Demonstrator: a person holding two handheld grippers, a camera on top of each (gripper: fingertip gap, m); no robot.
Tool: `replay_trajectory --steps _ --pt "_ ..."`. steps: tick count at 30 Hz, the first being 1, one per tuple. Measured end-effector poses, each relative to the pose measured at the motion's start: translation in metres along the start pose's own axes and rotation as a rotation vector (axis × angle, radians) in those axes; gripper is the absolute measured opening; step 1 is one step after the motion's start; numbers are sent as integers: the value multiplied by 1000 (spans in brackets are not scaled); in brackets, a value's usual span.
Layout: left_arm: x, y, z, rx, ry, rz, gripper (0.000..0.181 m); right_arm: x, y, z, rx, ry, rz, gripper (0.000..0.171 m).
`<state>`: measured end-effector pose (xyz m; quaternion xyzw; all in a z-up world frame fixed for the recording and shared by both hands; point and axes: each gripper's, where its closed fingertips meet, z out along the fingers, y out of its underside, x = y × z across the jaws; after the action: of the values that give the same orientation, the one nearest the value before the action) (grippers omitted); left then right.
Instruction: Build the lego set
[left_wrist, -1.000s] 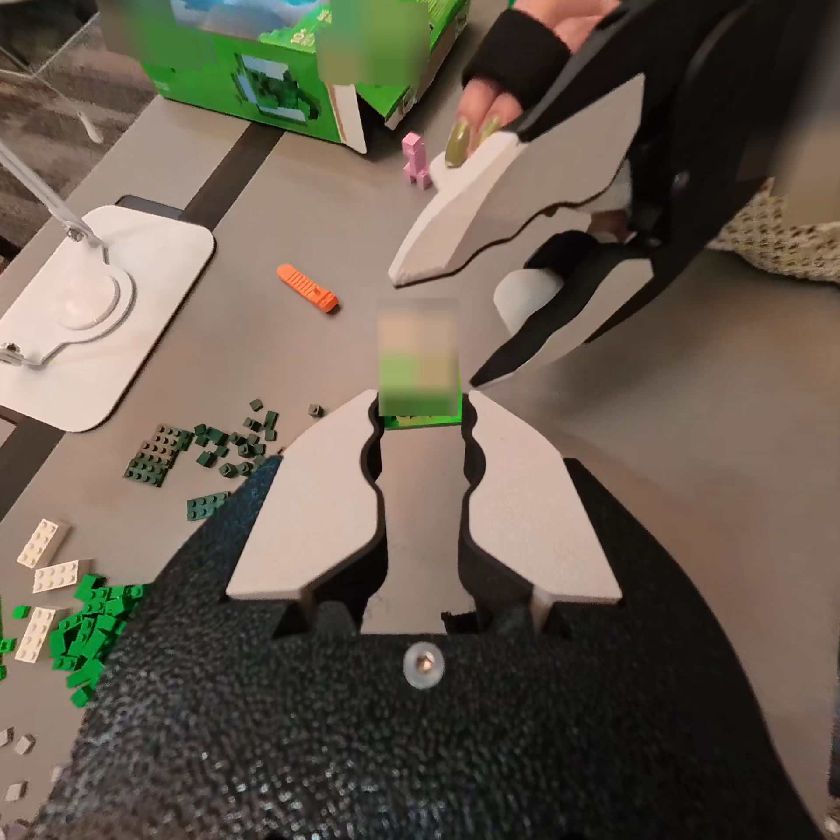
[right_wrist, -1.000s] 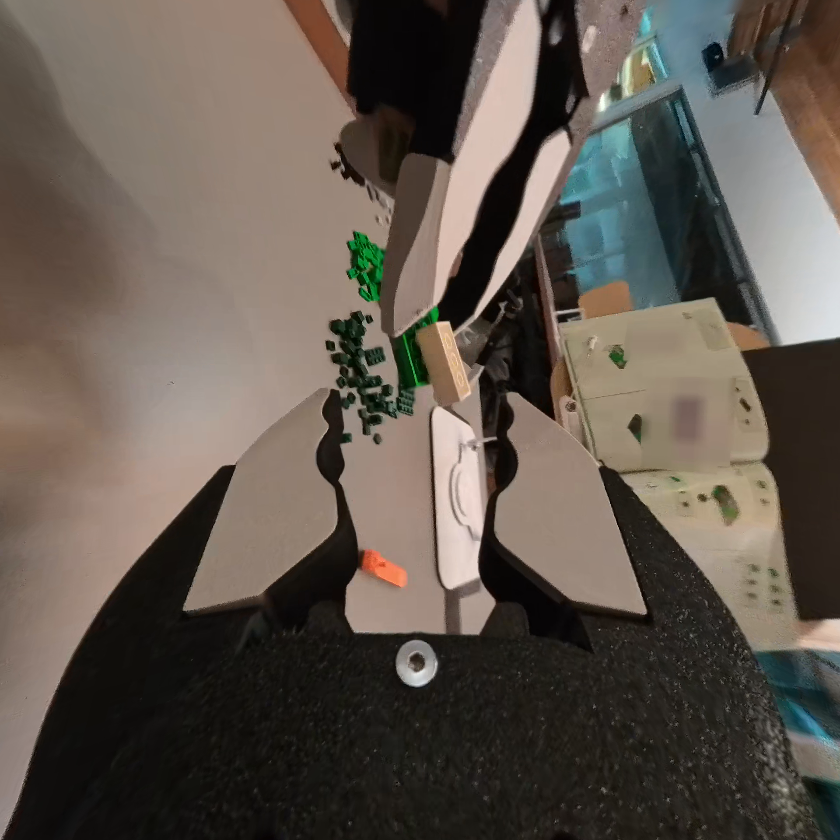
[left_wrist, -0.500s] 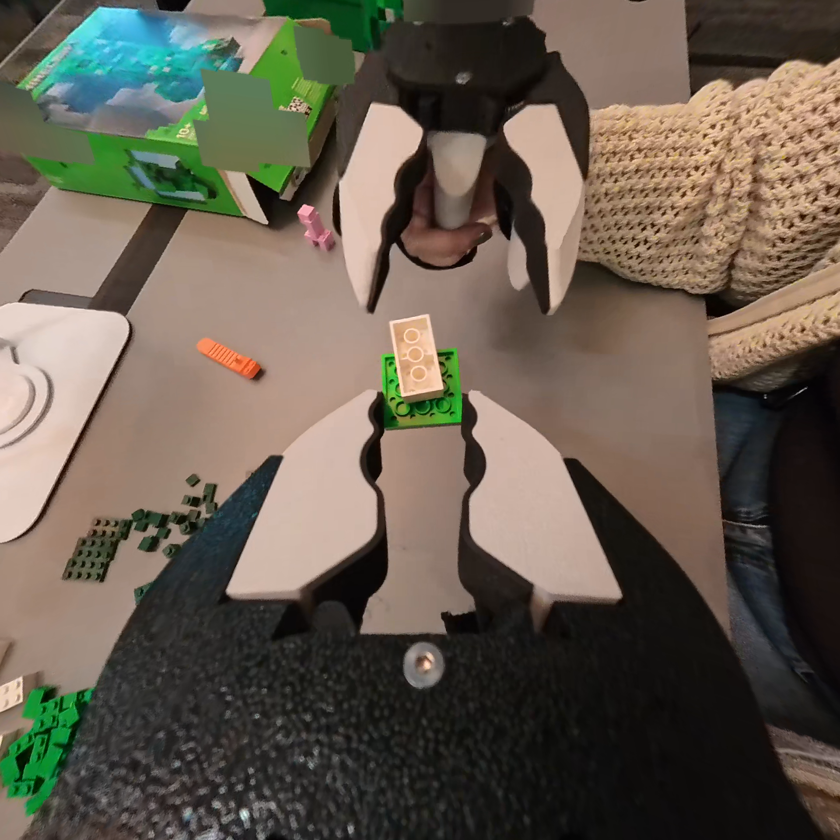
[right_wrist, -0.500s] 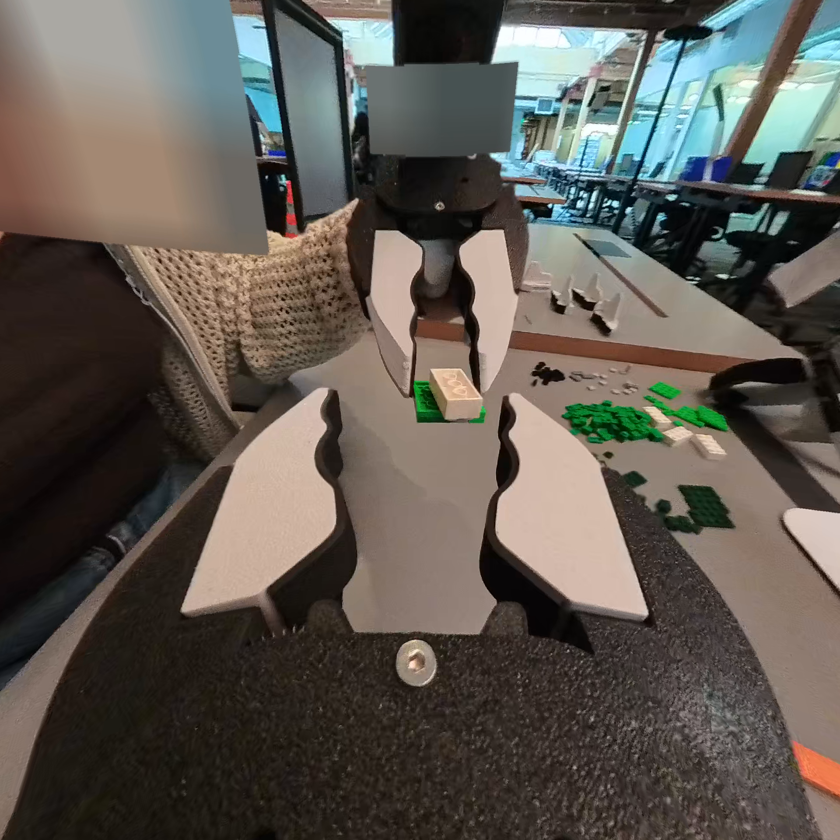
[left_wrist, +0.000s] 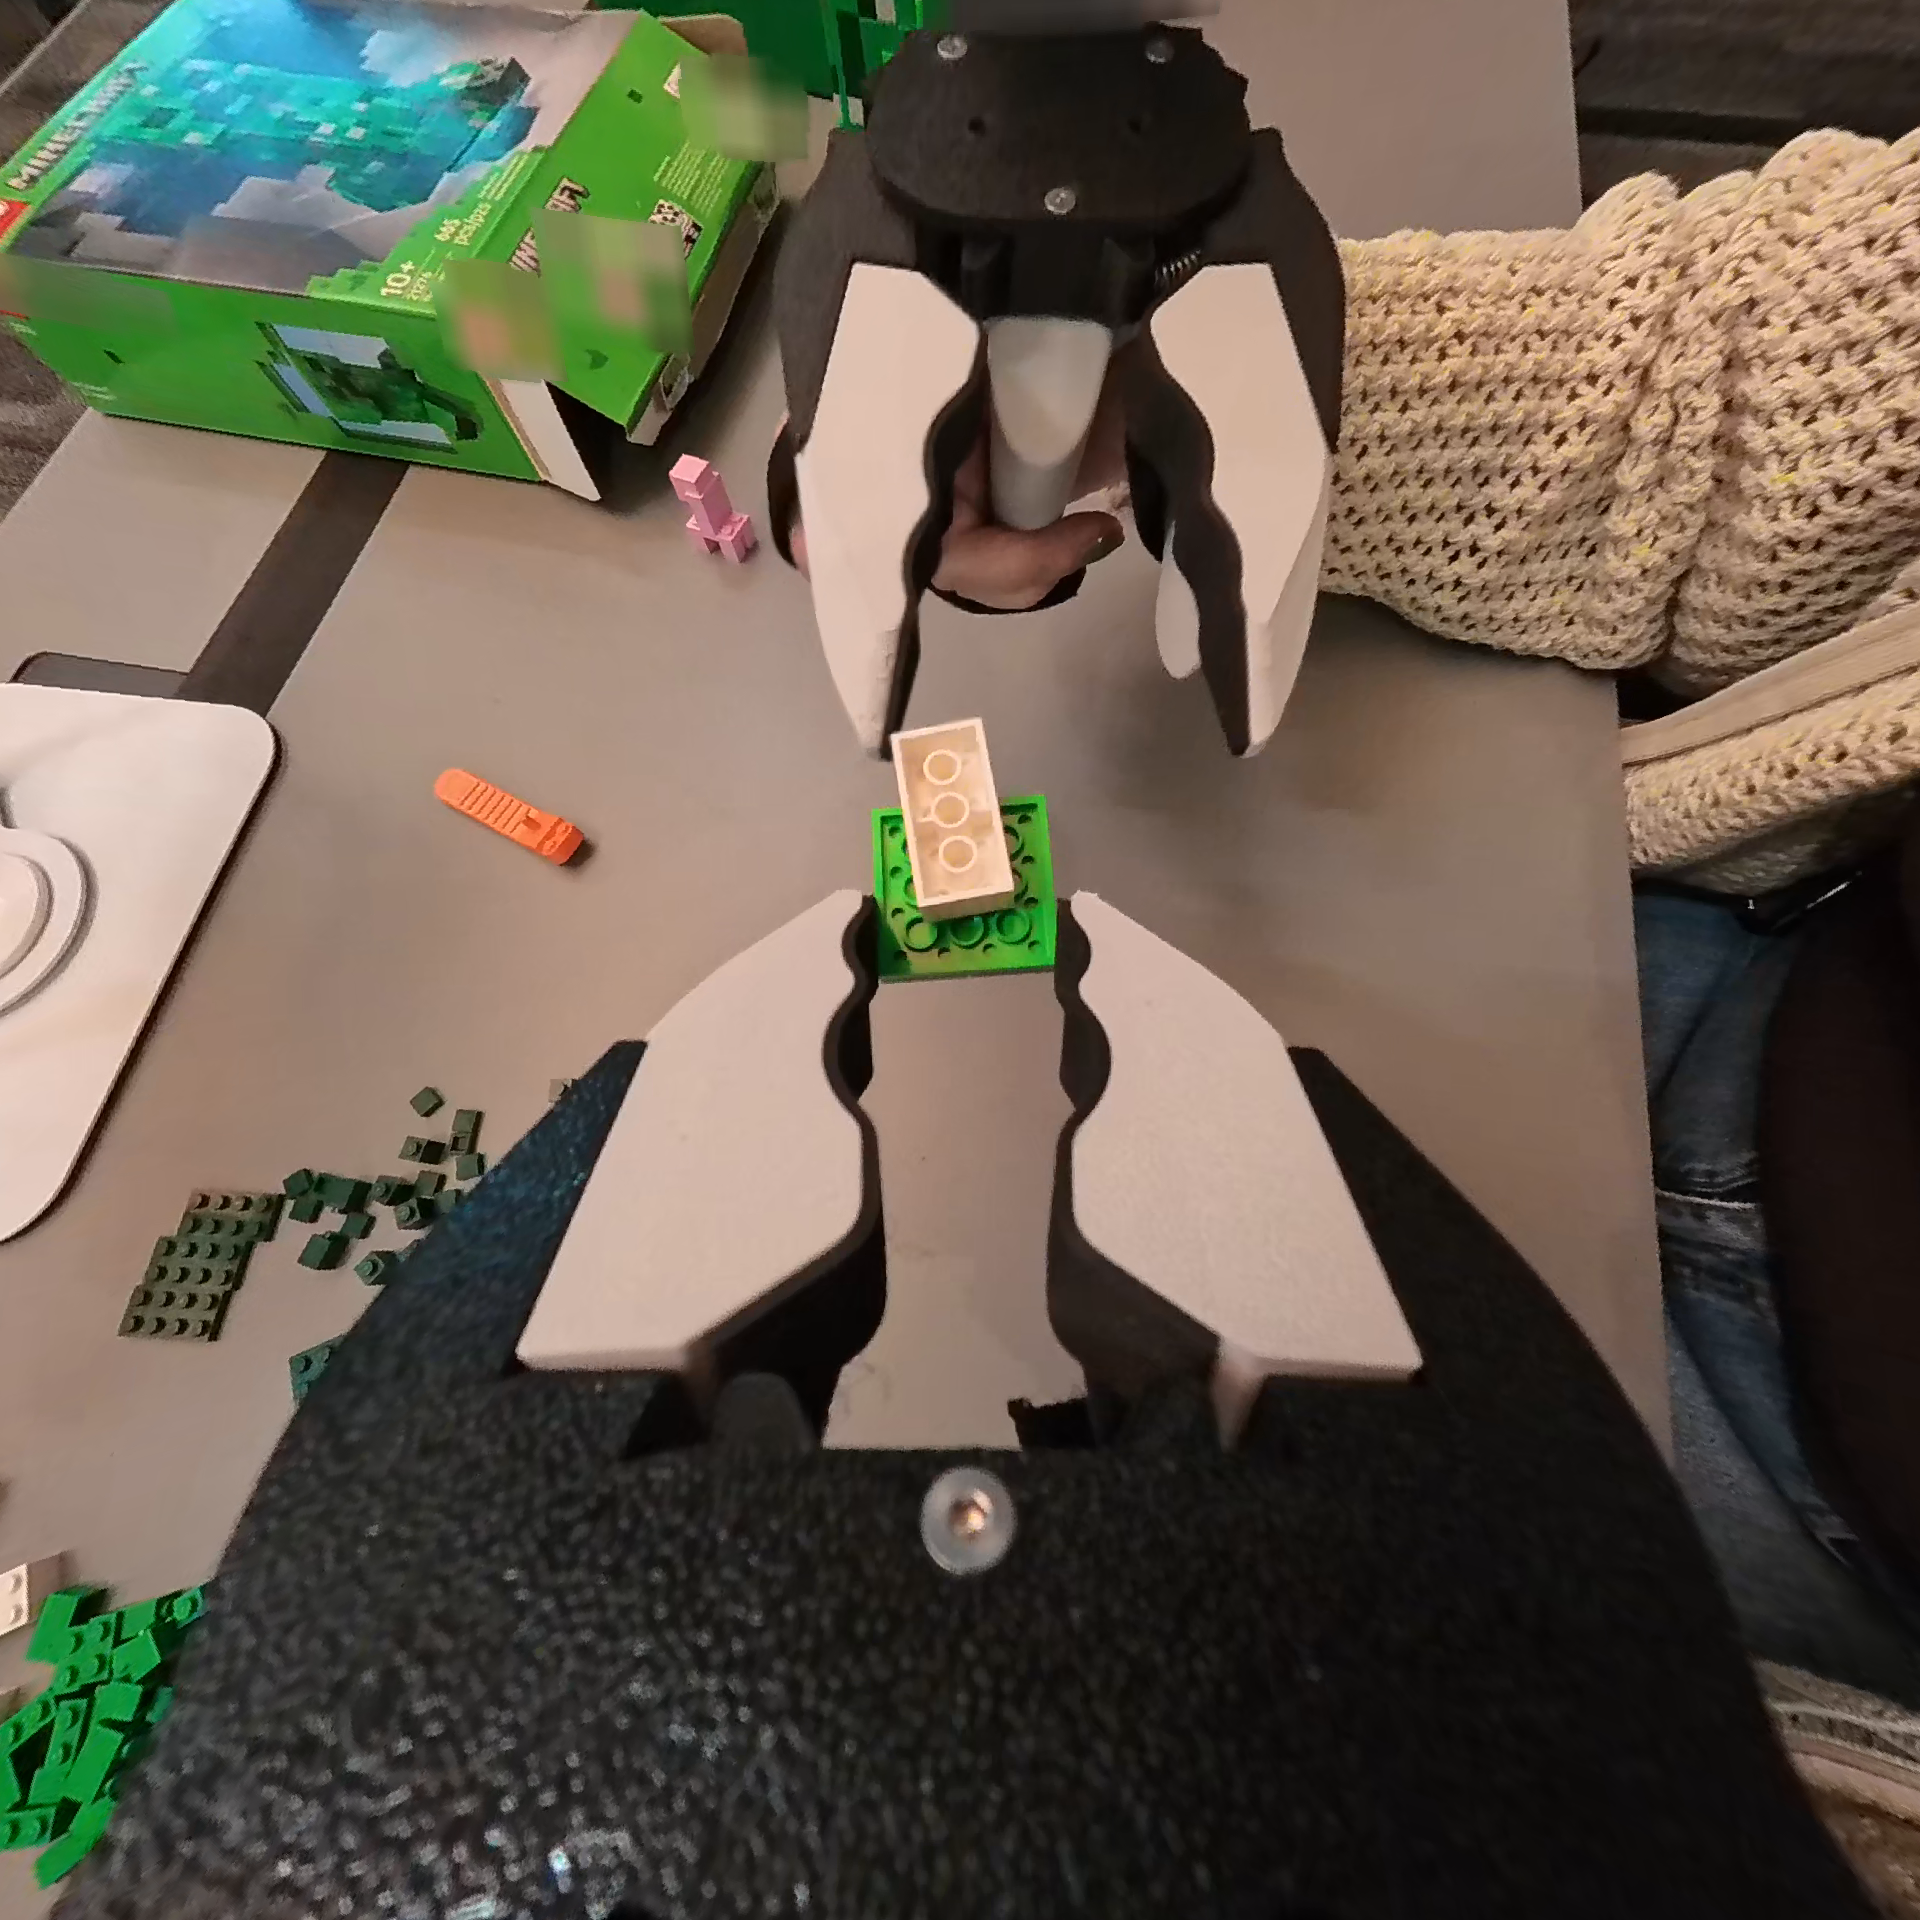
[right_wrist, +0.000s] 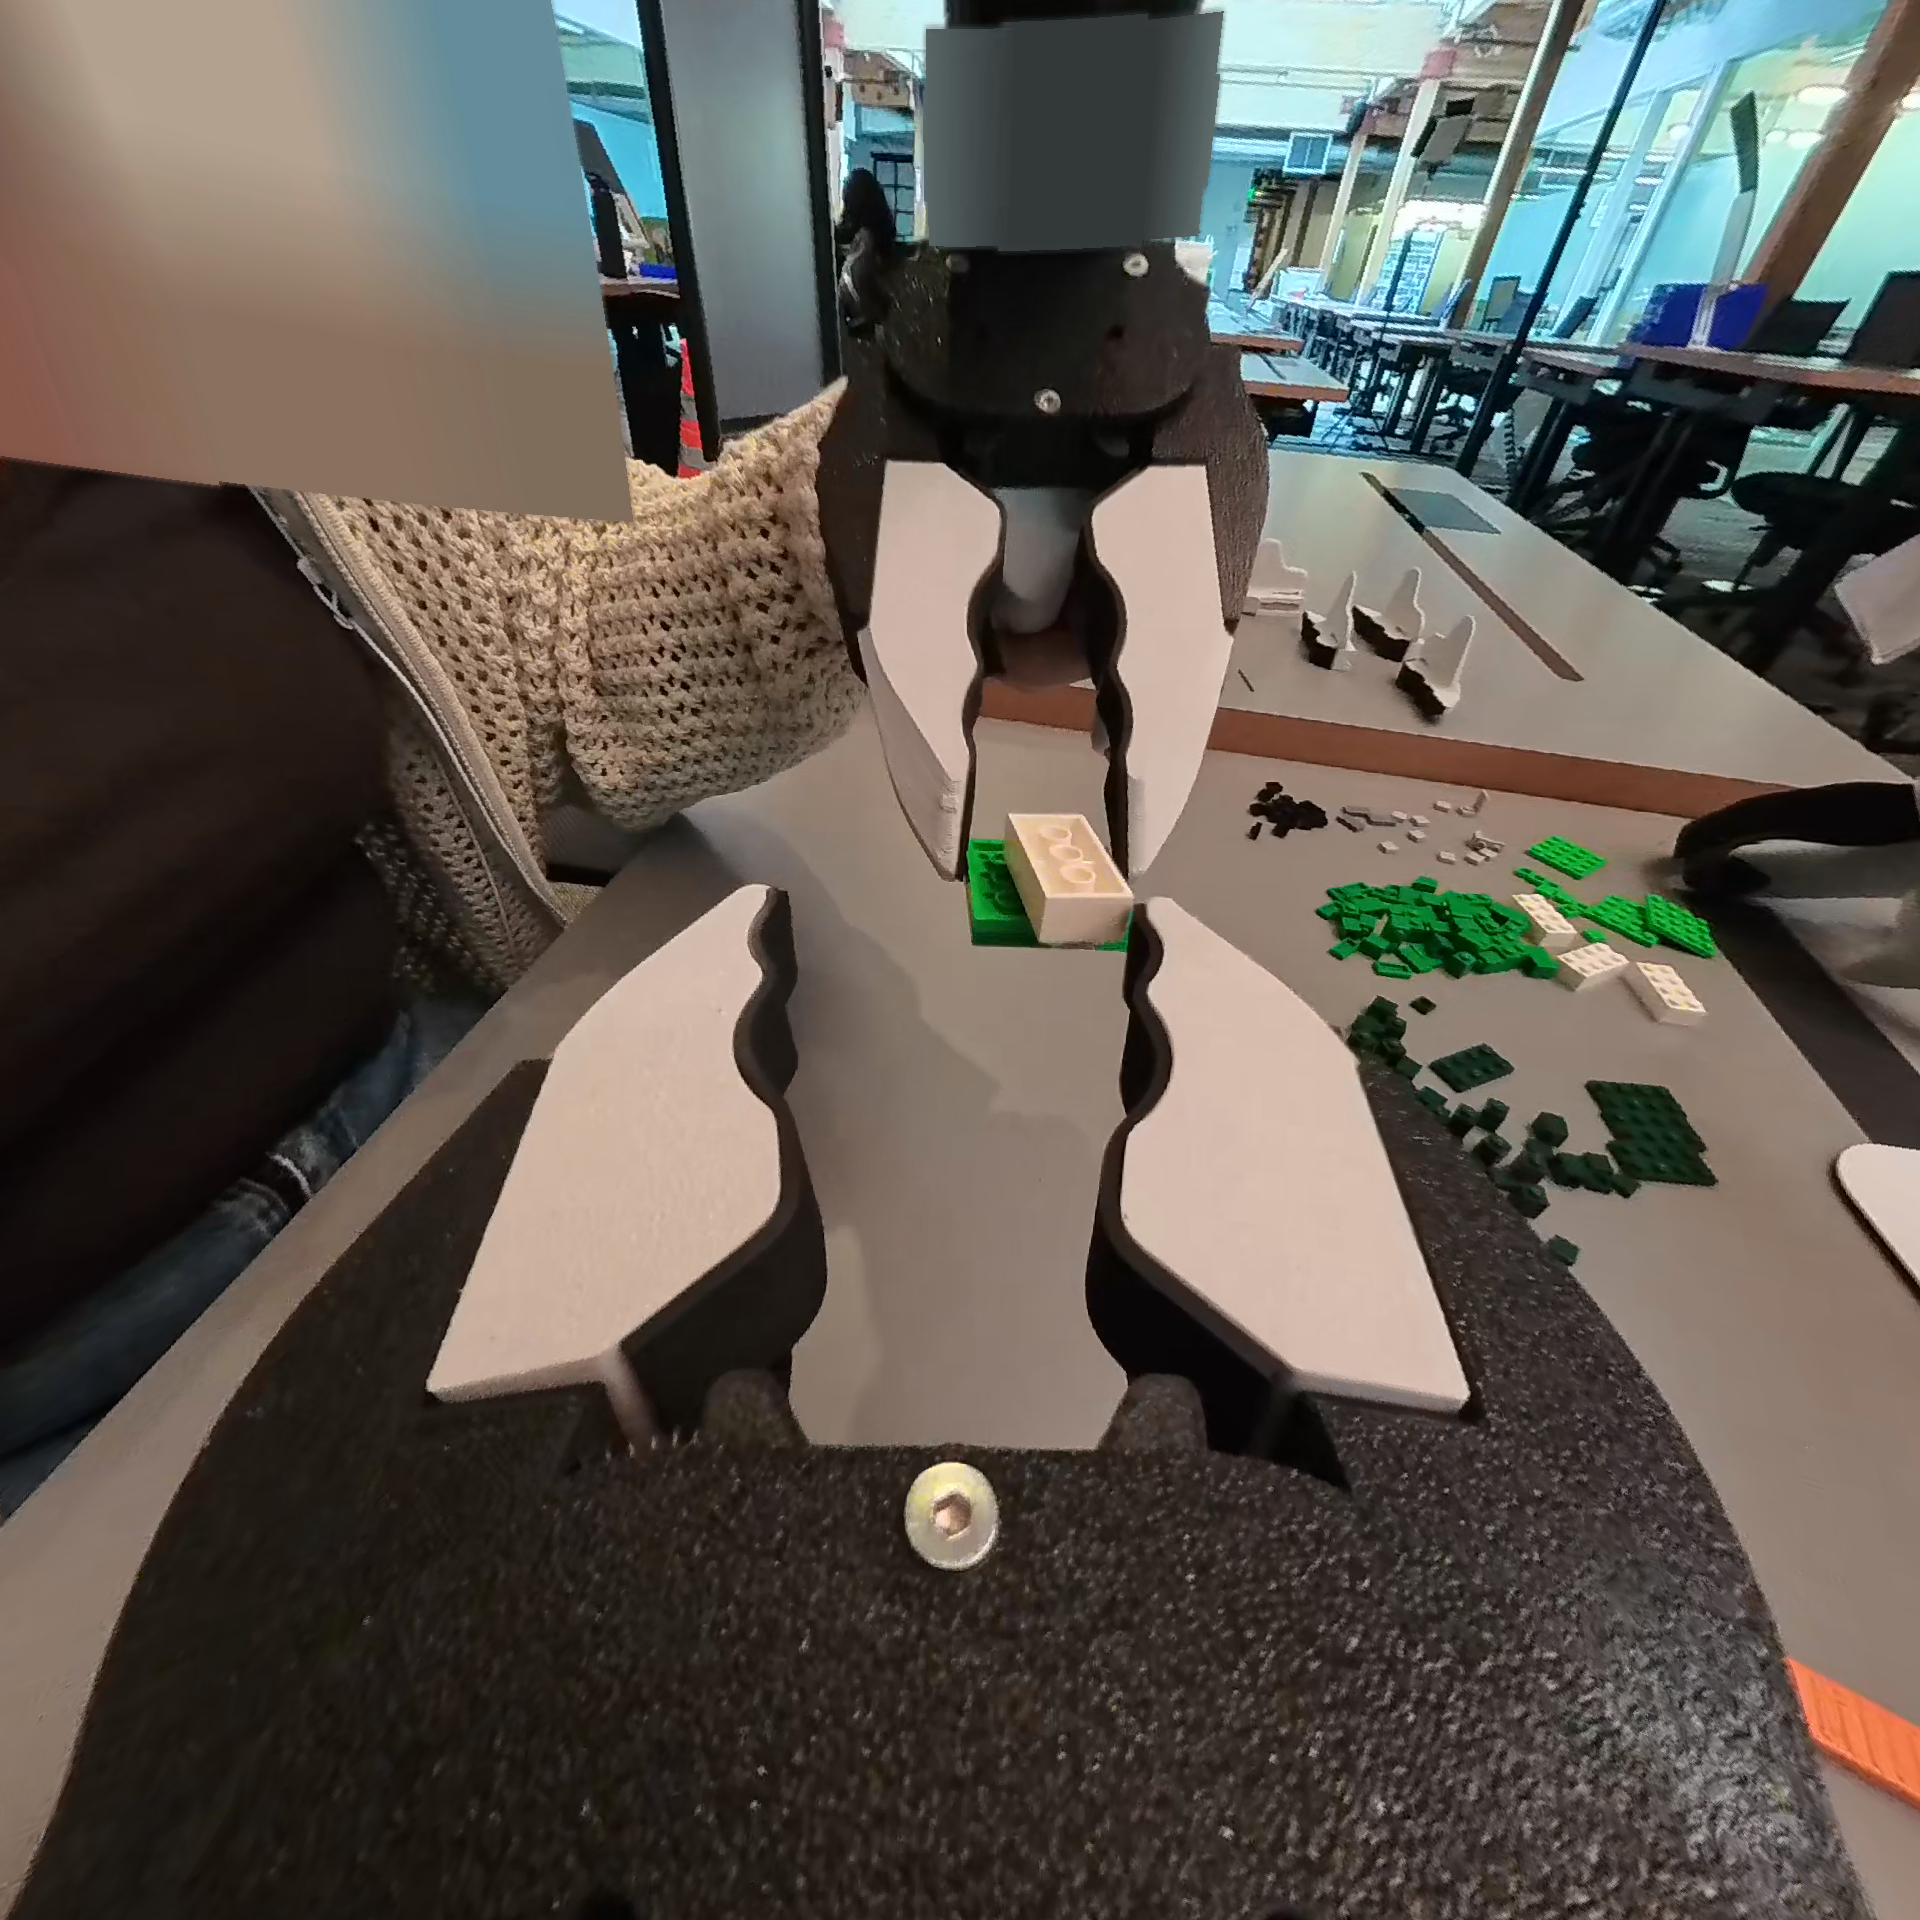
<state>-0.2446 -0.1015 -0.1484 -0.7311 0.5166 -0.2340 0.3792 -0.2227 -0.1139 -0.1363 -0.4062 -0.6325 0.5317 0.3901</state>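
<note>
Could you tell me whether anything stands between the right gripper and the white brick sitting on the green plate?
Nothing visible does. The right gripper is open, and only bare grey table lies between it and the white brick on the green plate. The left gripper hangs open at the plate's far side.

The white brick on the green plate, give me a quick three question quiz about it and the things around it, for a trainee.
1. True or false: the white brick lies with its hollow underside facing up on the bright green plate.
2. Which loose item lies on the table nearest the pink figure?
A. the orange brick separator
B. the dark green plate
C. the green brick pile
3. Fill in: the fingers of the left gripper and the right gripper are both ____.

Key: 1 true; 2 A; 3 open, neither holding anything.
</note>
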Motion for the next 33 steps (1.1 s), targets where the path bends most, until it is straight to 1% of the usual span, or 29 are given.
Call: replay_trajectory --steps 23,26,28,29,31,33 --pt "-1 1 1 2 -1 -9 32 -2 5 -1 -25 -14 -16 59" --pt "-2 2 2 -4 -3 -13 32 2 3 -3 -21 19 -36 61" --pt "-4 3 2 -5 -9 -19 32 6 -4 -6 -4 79 -96 60" --pt "-5 3 1 -5 -12 -22 32 11 -6 -8 -24 142 -148 60" --pt "-7 2 1 -6 -20 -30 32 21 -5 -9 -131 308 -340 58" --pt "-10 1 1 -7 -28 -36 32 26 -10 -6 -234 461 -589 58"
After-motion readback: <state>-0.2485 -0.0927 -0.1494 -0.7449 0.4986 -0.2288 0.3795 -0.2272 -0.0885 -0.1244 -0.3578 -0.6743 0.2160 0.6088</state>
